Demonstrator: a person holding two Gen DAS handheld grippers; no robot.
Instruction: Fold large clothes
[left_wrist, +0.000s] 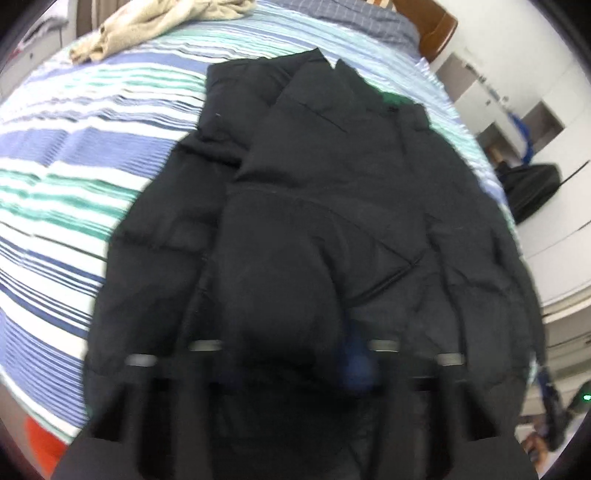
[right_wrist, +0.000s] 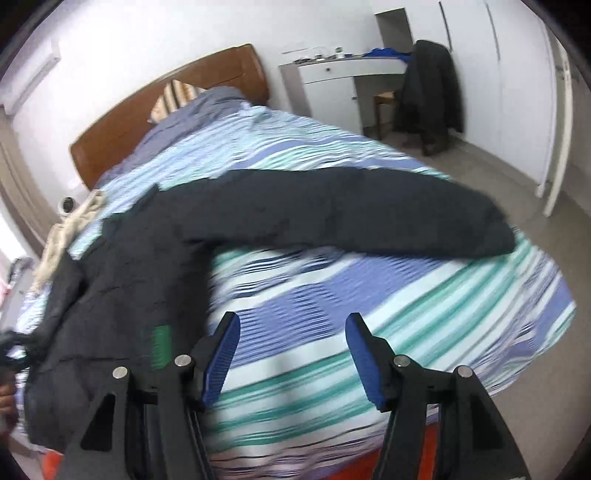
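Right tongs (right_wrist: 291, 347) built of black angular arms, ribbed blue pads (right_wrist: 221, 360), silver round pins (right_wrist: 120, 372), left tongs (left_wrist: 291, 369) blurred black.

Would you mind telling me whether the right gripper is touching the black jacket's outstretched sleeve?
Apart. In the right wrist view the right gripper stands open with only the striped bedspread visible between its blue pads, and the jacket sleeve lies farther up the bed.

My left gripper (left_wrist: 295, 354) sits clamped on the near hem of the black jacket (left_wrist: 314, 221), striped bedspread (left_wrist: 74, 155) to its left, beige garment (left_wrist: 155, 22) far ahead-left.
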